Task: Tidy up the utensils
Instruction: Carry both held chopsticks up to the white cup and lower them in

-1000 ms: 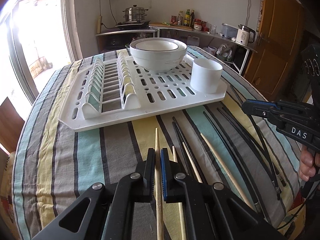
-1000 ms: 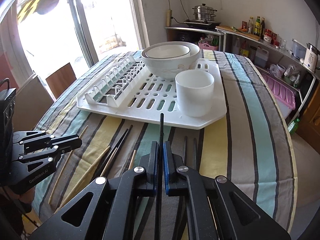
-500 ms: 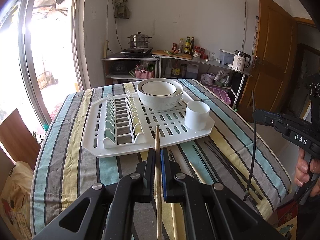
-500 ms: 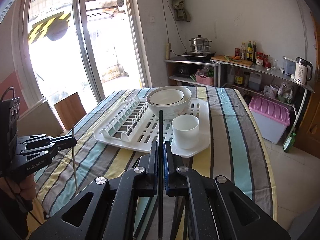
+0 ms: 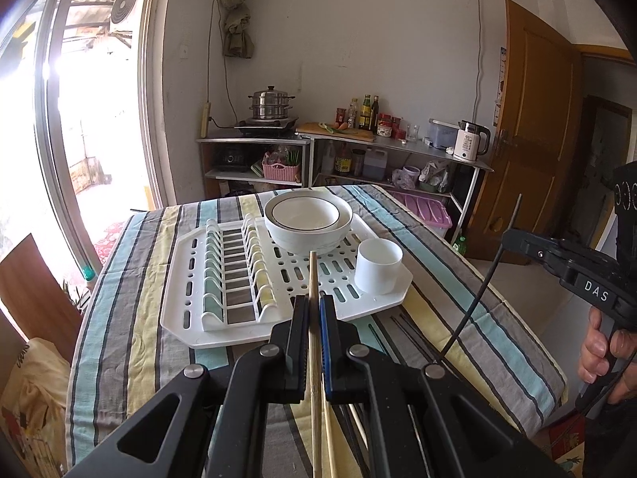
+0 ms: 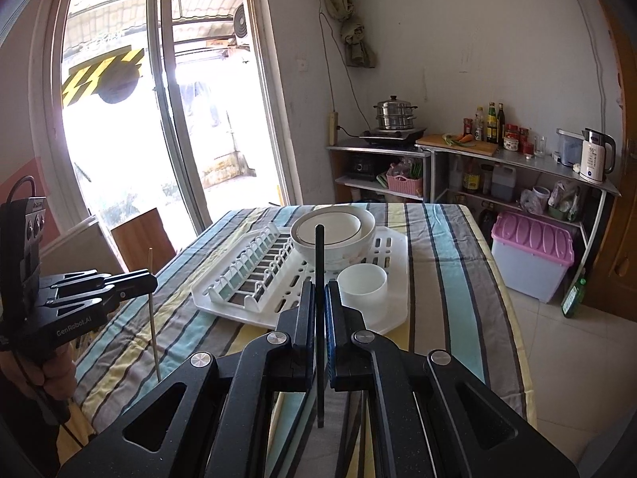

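My left gripper [image 5: 313, 310] is shut on a wooden chopstick [image 5: 313, 275] and holds it well above the table. It also shows in the right wrist view [image 6: 149, 279], with the wooden chopstick [image 6: 153, 326] hanging through it. My right gripper [image 6: 318, 298] is shut on a black chopstick [image 6: 319, 255], also raised. It shows at the right of the left wrist view [image 5: 507, 237], with the black chopstick [image 5: 477, 302] slanting down. A white cup [image 5: 378, 265] stands on the white dish rack [image 5: 191, 318]. Several more chopsticks [image 5: 410, 338] lie on the striped cloth.
Nested white bowls [image 5: 308, 219] sit at the back of the rack. The striped table [image 5: 127, 318] drops off on the right to a tiled floor [image 6: 557, 338]. Shelves with a steamer pot [image 5: 271, 105], bottles and a kettle [image 5: 469, 145] stand behind.
Both grippers have risen high above the table and pulled back, each lifting its chopstick off the cloth. The rack and cup now look smaller and farther.
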Motion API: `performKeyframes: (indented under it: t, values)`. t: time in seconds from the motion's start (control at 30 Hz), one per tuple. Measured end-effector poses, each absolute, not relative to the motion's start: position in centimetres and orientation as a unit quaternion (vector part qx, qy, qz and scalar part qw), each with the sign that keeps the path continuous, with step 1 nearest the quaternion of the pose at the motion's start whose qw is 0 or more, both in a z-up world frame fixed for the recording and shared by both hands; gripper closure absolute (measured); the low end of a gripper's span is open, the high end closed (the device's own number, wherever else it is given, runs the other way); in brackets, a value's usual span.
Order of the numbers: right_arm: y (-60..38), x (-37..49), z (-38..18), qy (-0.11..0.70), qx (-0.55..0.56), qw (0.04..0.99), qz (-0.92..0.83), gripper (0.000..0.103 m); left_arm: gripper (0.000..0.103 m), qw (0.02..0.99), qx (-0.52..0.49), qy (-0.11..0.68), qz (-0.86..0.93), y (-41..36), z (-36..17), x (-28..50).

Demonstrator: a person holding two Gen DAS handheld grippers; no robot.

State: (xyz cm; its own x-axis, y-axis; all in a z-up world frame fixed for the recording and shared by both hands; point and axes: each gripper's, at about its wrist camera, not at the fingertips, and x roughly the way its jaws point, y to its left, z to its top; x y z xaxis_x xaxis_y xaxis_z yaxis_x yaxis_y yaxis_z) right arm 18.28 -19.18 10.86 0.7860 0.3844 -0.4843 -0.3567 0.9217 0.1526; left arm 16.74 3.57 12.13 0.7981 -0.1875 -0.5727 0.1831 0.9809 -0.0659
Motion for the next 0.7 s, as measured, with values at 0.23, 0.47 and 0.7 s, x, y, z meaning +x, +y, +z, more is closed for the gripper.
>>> performKeyframes:
  t: [0.23, 0.47, 0.7]
  values:
    - [-19.8, 20.1, 13.2, 0.243, 0.031, 0.951, 0.190, 0.098, 0.098, 0.952, -0.014, 0.280, -0.121, 1.6, 14.9, 20.9]
    - [-20.7, 22.8, 15.6, 0.226, 0.037, 0.956, 0.182, 0.099, 0.098, 0.955, -0.032, 0.262, -0.133, -0.8, 17.0, 27.0]
    - [-21.1, 26.0, 16.7, 0.220, 0.048, 0.957, 0.184, 0.099, 0.098, 0.956, -0.045, 0.252, -0.143, -3.3, 17.2, 32.9]
